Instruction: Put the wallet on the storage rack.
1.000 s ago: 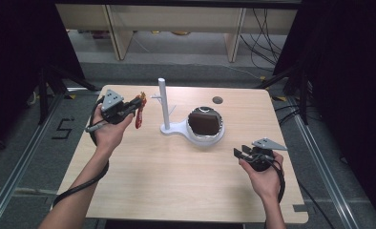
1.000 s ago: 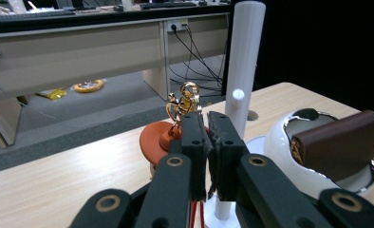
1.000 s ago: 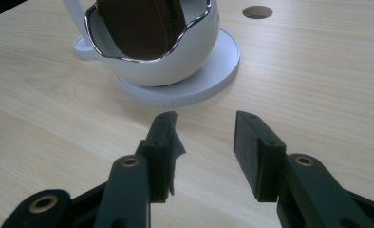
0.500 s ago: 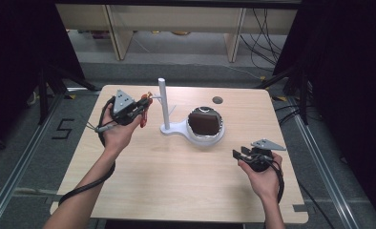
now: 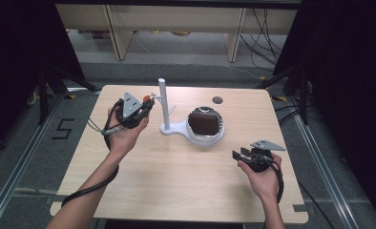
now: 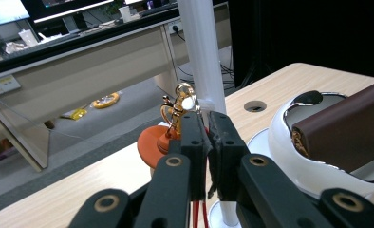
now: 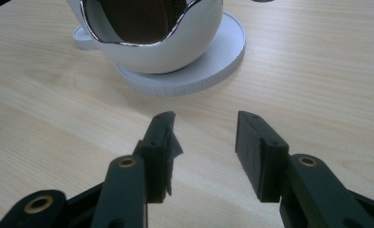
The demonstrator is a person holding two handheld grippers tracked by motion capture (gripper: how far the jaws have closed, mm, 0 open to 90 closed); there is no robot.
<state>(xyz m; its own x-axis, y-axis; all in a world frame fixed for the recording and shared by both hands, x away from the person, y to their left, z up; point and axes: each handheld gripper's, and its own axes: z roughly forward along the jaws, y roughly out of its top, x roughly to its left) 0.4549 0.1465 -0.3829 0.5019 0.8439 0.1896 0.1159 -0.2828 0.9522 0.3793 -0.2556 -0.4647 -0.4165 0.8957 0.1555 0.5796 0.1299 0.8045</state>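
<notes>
1. Landmark: white stand [image 5: 163, 102], an upright post with a short side peg, on a white base that also carries a white bowl [image 5: 206, 136]; all of it sits on the worktop [image 5: 176, 176]
2. Left hand-held gripper [image 5: 145, 106] is clamped shut on a keychain [image 6: 175, 124]: orange round tag, gold clasp on top, red cords running down between the pads. In the left gripper view the clasp sits just in front of the post, near its side peg
3. In the high view the left hand-held gripper is raised off the worktop, just left of the post at about upper-post level
4. Right hand-held gripper [image 7: 204, 147] stands apart with nothing between its jaws; it rests low over the worktop, well right of and nearer the person than the stand's base
5. A dark brown block [image 5: 204, 122] lies in the bowl, just right of the post, untouched
6. Progress, judged: pick-up of the keychain is done and it has been carried to the stand. Left to do: get the clasp ring over the peg, then release. Cannot tell yet whether the ring touches the peg
</notes>
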